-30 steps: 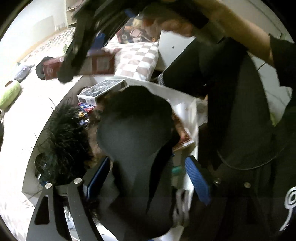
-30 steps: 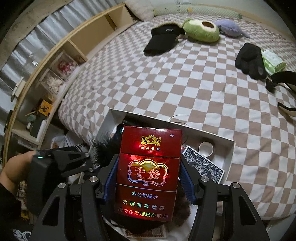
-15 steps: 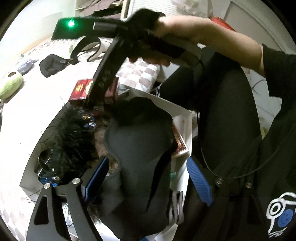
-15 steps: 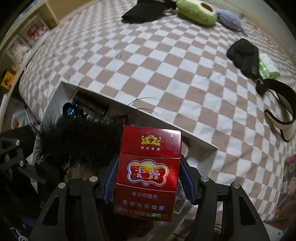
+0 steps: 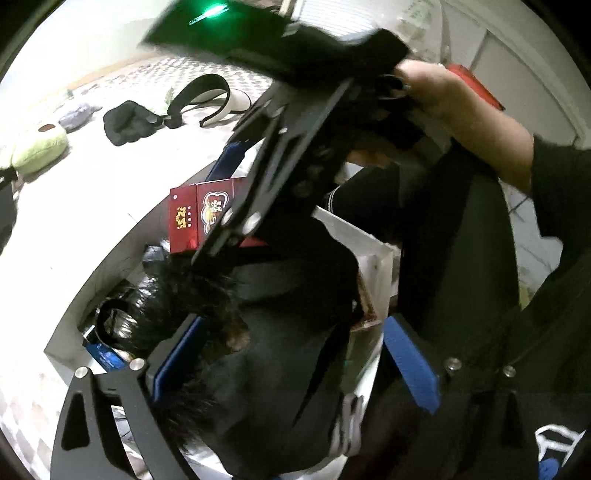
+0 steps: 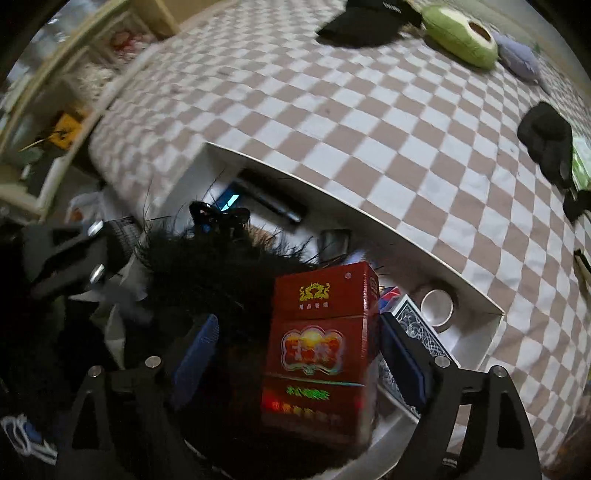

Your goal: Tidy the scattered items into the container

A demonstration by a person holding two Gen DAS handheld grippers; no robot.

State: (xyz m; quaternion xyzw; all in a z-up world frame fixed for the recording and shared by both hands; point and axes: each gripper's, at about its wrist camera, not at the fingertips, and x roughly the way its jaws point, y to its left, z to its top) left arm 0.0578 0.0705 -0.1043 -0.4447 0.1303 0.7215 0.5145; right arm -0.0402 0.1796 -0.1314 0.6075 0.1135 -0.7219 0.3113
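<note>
A red cigarette pack stands tilted inside the white box, resting on a black feathery item. My right gripper is open around the pack, with a clear gap at the left pad and the pack leaning near the right pad. In the left wrist view the same pack shows under the right gripper's frame. My left gripper is open low over the box, with a black cloth item lying between its blue pads.
The box also holds a deck of cards, a small white cup, a black hair claw and a dark cylinder. On the checkered bed lie an avocado plush, black gloves and a visor. A person's hand holds the right gripper.
The right gripper came down into the box with the red pack and its fingers spread apart, leaving the pack tilted inside. The left gripper stayed put.
</note>
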